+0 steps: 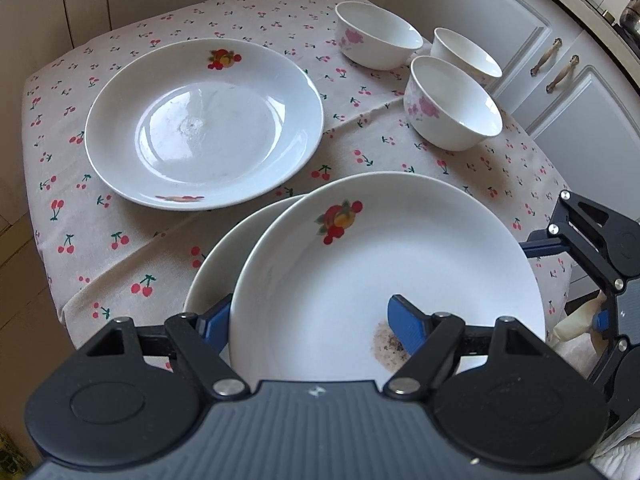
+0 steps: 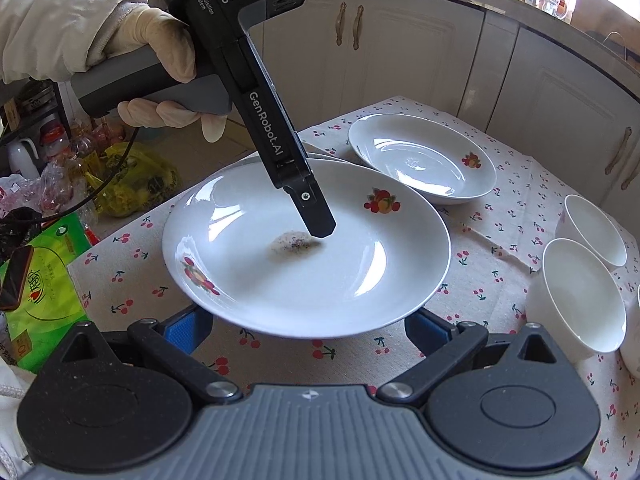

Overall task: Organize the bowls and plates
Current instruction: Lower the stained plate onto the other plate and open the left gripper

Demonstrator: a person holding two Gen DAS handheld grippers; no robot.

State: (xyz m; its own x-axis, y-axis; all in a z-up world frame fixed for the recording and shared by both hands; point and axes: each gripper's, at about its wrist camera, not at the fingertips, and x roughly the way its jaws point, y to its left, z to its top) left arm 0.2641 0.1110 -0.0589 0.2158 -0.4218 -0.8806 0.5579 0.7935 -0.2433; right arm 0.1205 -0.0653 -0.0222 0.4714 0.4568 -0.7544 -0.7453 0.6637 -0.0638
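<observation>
My left gripper [image 1: 310,326] is shut on the rim of a white fruit-print plate [image 1: 400,272] with a dark smudge, one finger inside and one under the rim. It holds the plate above a second plate [image 1: 224,256]. The held plate [image 2: 308,252] shows in the right wrist view with the left gripper's finger [image 2: 316,216] in it. A third plate [image 1: 204,124] lies at the table's far left; it also shows in the right wrist view [image 2: 420,160]. Three white bowls [image 1: 452,108] stand at the far right. My right gripper [image 2: 308,328] is open and empty, at the held plate's near edge.
The table wears a cherry-print cloth [image 1: 100,220]. White cabinets [image 1: 580,92] stand close behind the table. A green box [image 2: 44,280] and bags [image 2: 132,184] lie on the floor to the left. Two bowls [image 2: 576,292] stand at the right in the right wrist view.
</observation>
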